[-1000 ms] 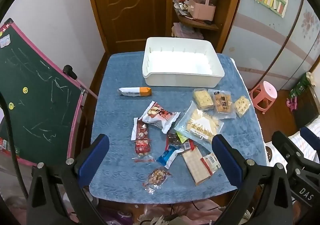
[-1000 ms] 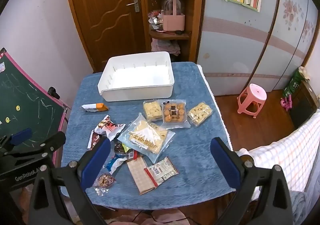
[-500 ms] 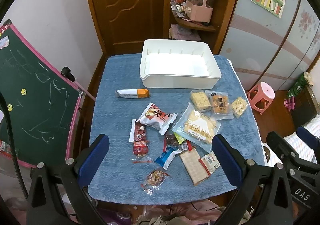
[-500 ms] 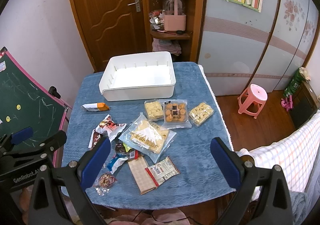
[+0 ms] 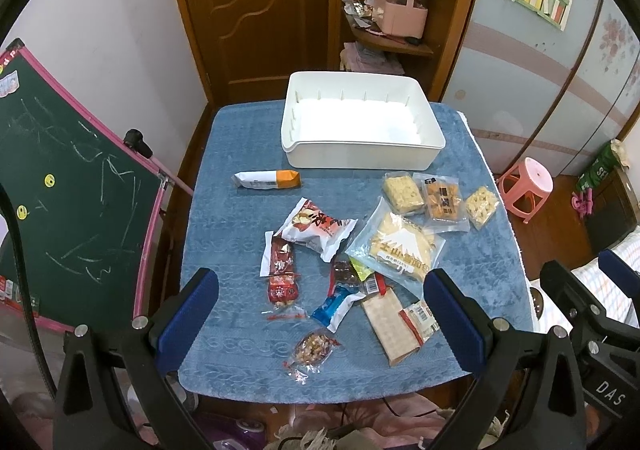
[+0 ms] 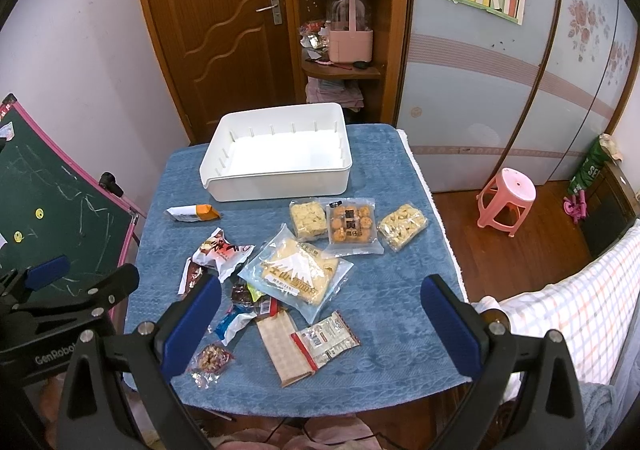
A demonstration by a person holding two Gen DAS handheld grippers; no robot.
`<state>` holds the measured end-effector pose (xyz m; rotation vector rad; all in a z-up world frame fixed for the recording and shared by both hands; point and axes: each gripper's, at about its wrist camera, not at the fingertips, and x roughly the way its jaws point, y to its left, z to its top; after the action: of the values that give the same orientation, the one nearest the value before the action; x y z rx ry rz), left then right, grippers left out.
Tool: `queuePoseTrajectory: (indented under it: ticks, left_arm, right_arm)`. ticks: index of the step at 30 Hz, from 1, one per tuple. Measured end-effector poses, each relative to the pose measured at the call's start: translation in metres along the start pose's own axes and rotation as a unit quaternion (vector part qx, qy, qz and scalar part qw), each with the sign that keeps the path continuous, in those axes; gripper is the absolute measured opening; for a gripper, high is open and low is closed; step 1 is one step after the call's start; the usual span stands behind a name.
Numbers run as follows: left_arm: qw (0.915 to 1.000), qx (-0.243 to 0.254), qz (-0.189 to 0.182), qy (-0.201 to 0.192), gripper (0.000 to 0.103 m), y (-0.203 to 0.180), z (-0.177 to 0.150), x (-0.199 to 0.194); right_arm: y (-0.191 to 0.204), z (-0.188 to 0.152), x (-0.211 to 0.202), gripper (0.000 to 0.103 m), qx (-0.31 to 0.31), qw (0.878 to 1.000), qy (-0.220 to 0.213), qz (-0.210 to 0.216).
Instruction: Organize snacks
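Snacks are lying loose across the table's middle and near edge while you're hovering both grippers, left gripper and right gripper, fingers spread wide, gripping nothing. Go for an outlying packet first, pinching its sealed edge. I'm counting one white bin at the far edge, roughly twelve packets
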<state>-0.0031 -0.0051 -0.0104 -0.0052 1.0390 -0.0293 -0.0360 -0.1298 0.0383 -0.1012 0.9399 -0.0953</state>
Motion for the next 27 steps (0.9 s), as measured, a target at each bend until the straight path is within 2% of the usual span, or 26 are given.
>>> queuePoseTrajectory:
  ticks: [27]
  left_arm:
    - [1.0,0.007,0.001,0.003,0.102,-0.0062,-0.0038,-0.0036]
  right_arm:
    - [-0.0087,0.0054,0.0064,0.101,0.002,1.0,0.0,0.001]
